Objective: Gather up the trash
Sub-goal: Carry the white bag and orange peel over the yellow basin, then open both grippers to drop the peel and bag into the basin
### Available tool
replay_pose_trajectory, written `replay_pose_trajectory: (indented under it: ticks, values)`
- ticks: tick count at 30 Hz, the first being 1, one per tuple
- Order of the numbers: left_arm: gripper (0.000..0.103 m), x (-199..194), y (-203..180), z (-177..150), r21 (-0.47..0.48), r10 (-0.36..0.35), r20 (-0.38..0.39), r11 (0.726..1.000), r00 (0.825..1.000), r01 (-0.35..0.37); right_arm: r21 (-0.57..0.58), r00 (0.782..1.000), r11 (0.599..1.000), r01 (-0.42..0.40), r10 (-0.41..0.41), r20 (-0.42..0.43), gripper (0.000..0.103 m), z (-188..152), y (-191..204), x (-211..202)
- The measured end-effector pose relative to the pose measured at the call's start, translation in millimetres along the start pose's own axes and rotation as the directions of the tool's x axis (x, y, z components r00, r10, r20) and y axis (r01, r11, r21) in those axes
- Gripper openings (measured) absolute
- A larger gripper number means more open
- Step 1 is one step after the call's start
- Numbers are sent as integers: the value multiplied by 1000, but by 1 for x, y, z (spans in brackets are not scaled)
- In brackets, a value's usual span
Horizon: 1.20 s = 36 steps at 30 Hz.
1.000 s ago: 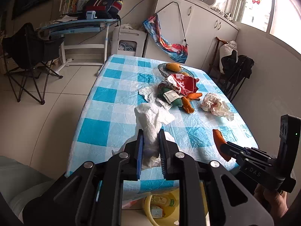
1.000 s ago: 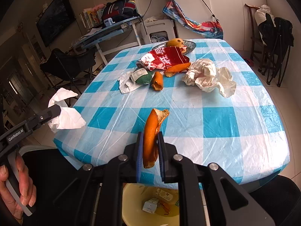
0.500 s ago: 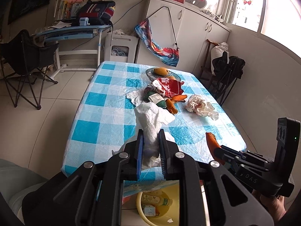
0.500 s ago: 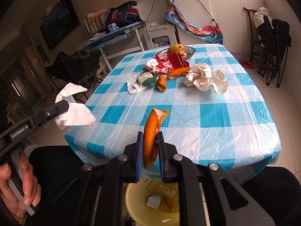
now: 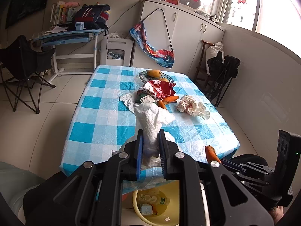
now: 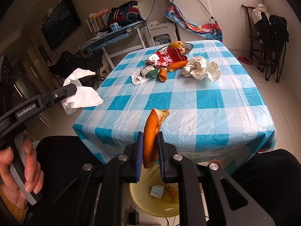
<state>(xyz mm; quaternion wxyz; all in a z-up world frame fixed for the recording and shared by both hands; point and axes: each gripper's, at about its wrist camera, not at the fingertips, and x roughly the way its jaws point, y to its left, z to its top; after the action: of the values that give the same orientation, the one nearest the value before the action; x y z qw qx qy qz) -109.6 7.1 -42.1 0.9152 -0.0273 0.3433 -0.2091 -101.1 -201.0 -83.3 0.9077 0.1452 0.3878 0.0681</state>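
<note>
Both pairs of fingers are clamped on trash: the left gripper (image 5: 150, 150) pinches a white paper towel (image 5: 152, 120) between its blue pads, and the right gripper (image 6: 150, 150) squeezes a curled strip of orange peel (image 6: 151, 131) standing upright between its pads. Each is held off the near edge of the table (image 5: 105, 113), above a yellow bin (image 6: 150, 205) on the floor that already holds a small carton and scraps. A hand (image 6: 20, 171) wraps the left gripper's handle.

On the table's blue-and-white checked plastic cloth, the remaining litter sits toward the far half: a red snack wrapper (image 6: 169, 58), a green object with a white label (image 6: 151, 71), two more peel pieces (image 6: 162, 74), a flat white tissue (image 6: 138, 77) and a crumpled paper wad (image 6: 199, 67) nearer the right edge. At the far edge a glass dish (image 5: 144, 75) carries a mango (image 5: 154, 73).

Around it the floor is pale tile. White cabinets (image 5: 188, 30) line the far wall, a tilted desk (image 5: 71, 35) with a backpack (image 5: 90, 18) stands at the far left, and a black folding chair (image 5: 20, 64) sits beside it.
</note>
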Motion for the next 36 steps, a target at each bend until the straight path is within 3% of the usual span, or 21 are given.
replay_pose_trajectory:
  ticks: [14,18,27,36]
  values:
    - [15,-14,-11,-2,13,-14,7,1000,1000,14,13,998,1000,26,-25,-64,17,-21,-3,-7]
    - [16,-19,-14,-3,16,-16,13,1000,1000,16,15,995,999,42,-41,-87,22,-26,-4,-4]
    - [16,-24,-19,-6,26,-23,13,999,1000,23,33,998,998,54,-53,-35,34,-27,-7,-14]
    - [16,-21,-28,-20,35,-52,-30,998,998,54,79,991,995,62,-71,114,46,-25,-13,-41]
